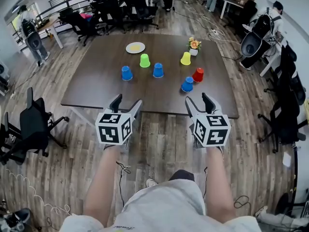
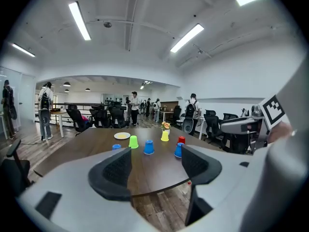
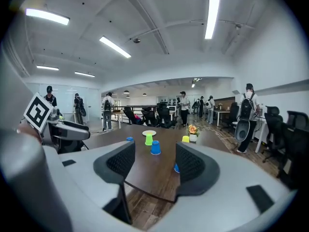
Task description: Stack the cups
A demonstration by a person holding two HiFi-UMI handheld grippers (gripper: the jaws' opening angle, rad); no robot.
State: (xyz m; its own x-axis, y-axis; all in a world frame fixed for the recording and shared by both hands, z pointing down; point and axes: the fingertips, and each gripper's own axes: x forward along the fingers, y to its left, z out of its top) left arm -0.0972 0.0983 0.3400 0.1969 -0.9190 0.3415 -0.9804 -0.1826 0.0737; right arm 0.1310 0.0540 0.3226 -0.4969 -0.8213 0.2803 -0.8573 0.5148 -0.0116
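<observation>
Both grippers hang over the wood-plank floor (image 1: 159, 134), just short of the near edge of the dark brown wooden table (image 1: 96, 88). The left gripper (image 1: 127, 103) has its jaws spread wide with nothing between them, and so does the right gripper (image 1: 199, 102). Six upturned plastic cups stand well ahead on the tabletop: a left blue cup (image 1: 126, 73), a green cup (image 1: 145, 60), a middle blue cup (image 1: 158, 70), a yellow cup (image 1: 186, 58), a red cup (image 1: 198, 75) and, just beside it and nearest the right gripper, a right blue cup (image 1: 187, 84).
</observation>
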